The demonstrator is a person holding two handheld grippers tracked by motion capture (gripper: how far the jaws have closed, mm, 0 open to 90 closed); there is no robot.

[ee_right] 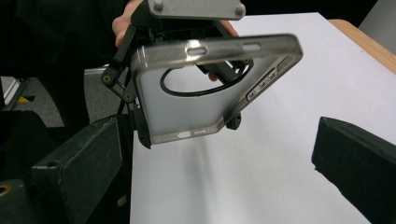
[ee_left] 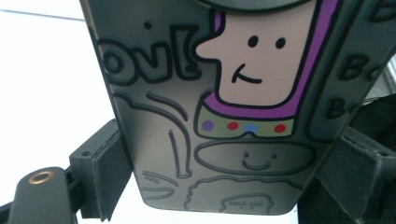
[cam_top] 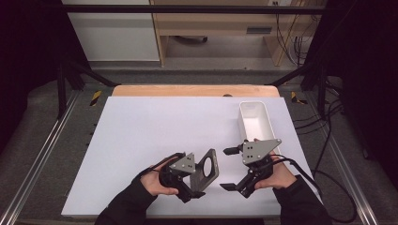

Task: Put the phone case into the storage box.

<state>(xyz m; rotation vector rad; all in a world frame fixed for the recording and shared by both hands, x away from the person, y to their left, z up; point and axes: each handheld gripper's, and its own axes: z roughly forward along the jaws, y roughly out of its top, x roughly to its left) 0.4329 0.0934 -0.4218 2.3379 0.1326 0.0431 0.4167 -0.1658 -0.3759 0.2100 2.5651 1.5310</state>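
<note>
High view: phone case [cam_top: 209, 165] upright on edge, camera hole topmost.

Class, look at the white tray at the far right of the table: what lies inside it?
The white tray looks bare inside as far as its floor shows. Its near end is hidden behind the grey plate of the right tongs, so that part cannot be checked.

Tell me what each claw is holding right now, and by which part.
The left claw grips a phone case across its long side edges, near the end away from the round camera cutout. The right claw stands open, holding nothing.
</note>
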